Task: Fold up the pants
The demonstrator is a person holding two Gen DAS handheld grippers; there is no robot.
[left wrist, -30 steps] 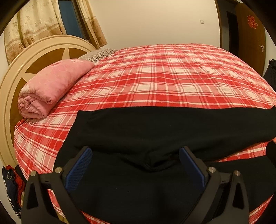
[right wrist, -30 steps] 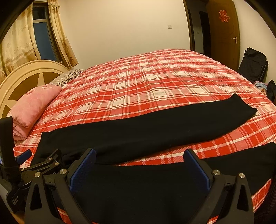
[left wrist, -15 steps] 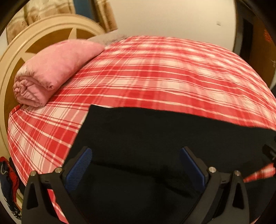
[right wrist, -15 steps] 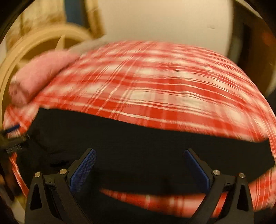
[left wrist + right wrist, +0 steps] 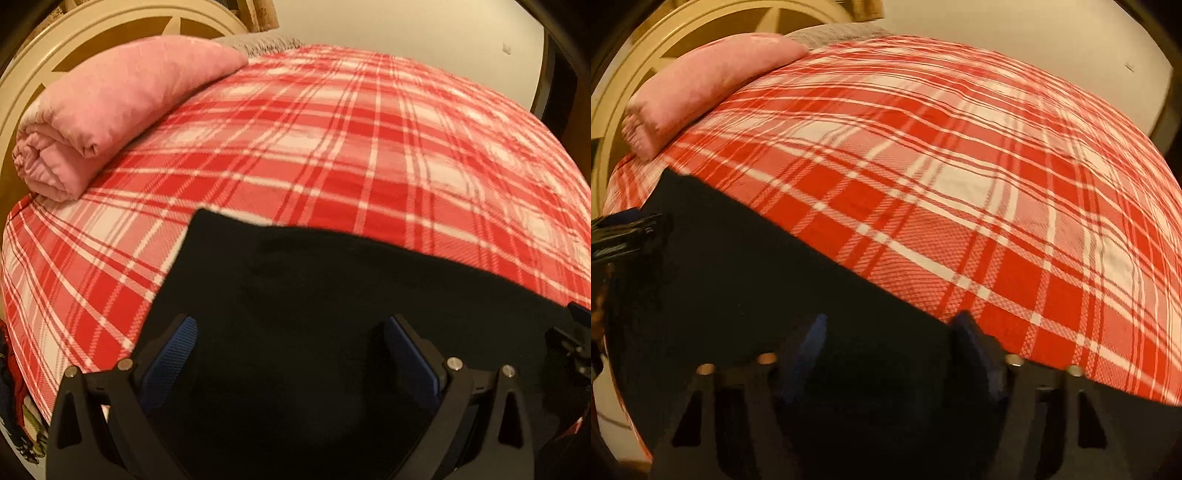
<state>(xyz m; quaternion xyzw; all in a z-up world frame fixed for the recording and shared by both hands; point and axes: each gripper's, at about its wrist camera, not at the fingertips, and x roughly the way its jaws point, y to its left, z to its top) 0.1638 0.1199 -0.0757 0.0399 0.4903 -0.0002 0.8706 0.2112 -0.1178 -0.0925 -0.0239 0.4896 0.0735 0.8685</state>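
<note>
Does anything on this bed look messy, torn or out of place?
Nothing stands out. The black pants lie flat on the plaid sheet, no tears or bunching visible. The pink blanket sits rolled by the headboard. The right view is blurred, so fine detail is unclear.

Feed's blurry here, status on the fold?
Left hand-held gripper open over pants. Right hand-held gripper closing, pants between fingers, grip unclear. Nothing in the way.
</note>
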